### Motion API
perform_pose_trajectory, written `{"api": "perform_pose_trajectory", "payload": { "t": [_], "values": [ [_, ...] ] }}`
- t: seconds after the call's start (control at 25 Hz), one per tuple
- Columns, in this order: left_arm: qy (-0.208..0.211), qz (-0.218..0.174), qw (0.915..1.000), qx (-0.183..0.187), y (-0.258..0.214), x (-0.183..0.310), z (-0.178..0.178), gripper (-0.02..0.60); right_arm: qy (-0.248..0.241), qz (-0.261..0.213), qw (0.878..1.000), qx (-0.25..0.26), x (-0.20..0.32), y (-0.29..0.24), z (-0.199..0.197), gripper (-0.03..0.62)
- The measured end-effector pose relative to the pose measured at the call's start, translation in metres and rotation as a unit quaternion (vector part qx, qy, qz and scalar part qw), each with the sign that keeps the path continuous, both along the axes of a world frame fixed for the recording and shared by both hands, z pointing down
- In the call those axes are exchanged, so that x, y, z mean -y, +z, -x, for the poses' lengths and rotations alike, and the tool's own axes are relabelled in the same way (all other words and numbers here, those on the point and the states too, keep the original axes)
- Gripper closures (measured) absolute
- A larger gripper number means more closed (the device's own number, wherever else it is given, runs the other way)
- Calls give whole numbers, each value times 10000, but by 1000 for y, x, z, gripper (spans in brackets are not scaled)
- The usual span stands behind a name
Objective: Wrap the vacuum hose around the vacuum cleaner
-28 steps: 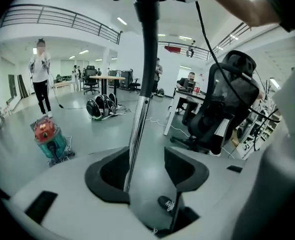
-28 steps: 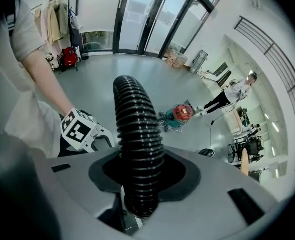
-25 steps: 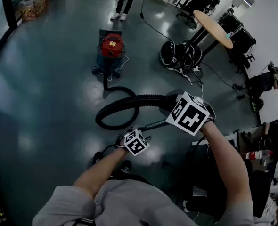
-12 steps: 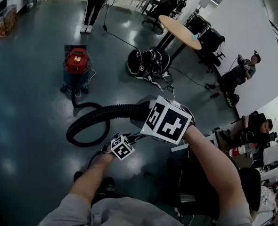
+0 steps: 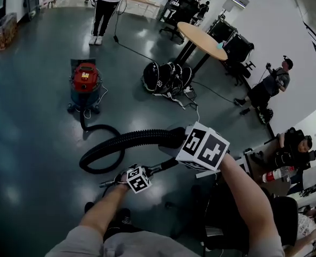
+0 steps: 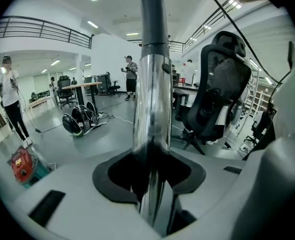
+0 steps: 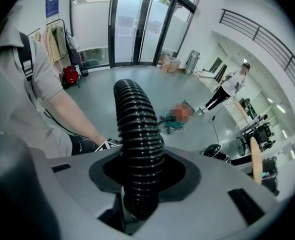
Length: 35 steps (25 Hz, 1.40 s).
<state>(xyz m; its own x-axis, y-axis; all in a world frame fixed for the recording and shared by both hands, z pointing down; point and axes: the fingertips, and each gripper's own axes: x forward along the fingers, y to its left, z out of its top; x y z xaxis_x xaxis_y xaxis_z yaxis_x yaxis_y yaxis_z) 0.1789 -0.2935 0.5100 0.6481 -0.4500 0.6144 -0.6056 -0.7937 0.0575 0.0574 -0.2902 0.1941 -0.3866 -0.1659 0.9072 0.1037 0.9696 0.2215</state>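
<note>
Fingers, left gripper (image 6: 152, 184): having just been closing, they are pinching the shiny metal wand (image 6: 150, 79) between them.
Fingers, right gripper (image 7: 140, 184): they are clamping the black ribbed hose (image 7: 137, 129).
Hose run: in the head view it is looping across the floor (image 5: 35, 133) and trailing to the red-topped vacuum cleaner (image 5: 85, 84), which is standing well apart from both grippers.
Writing: the label on the vacuum lid is showing too small to read; the marker cubes (image 5: 202, 147) are carrying only black-and-white squares.
Left gripper view only: is showing an office chair (image 6: 220, 99) and a balcony railing (image 6: 37, 29).
Right gripper view only: is showing glass doors (image 7: 132, 24) and hanging coats (image 7: 55, 44).
</note>
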Motion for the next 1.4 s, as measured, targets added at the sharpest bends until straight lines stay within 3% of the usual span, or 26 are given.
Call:
{"api": "perform_pose_trajectory", "payload": {
  "t": [0.32, 0.52, 0.76, 0.92, 1.12, 1.4],
  "values": [
    [114, 521, 9971, 544, 17, -49, 38, 428, 35, 450, 9973, 582, 15, 17, -13, 456],
    [188, 931, 9896, 1081, 17, -94, 71, 428, -31, 860, 9911, 1018, 11, 30, -25, 456],
    [312, 1400, 9716, 1882, 11, -145, 126, 430, -149, 1436, 9733, 1784, -2, 53, -36, 456],
    [406, 1548, 9537, 2545, -3, -171, 170, 430, -226, 1775, 9597, 2168, -16, 69, -41, 456],
    [585, 1720, 9363, 3005, -26, -187, 199, 430, -177, 2149, 9410, 2606, -20, 77, -47, 456],
    [810, 1749, 9188, 3445, -55, -186, 226, 430, -199, 2081, 9373, 2788, -24, 74, -46, 456]
  ]
}}
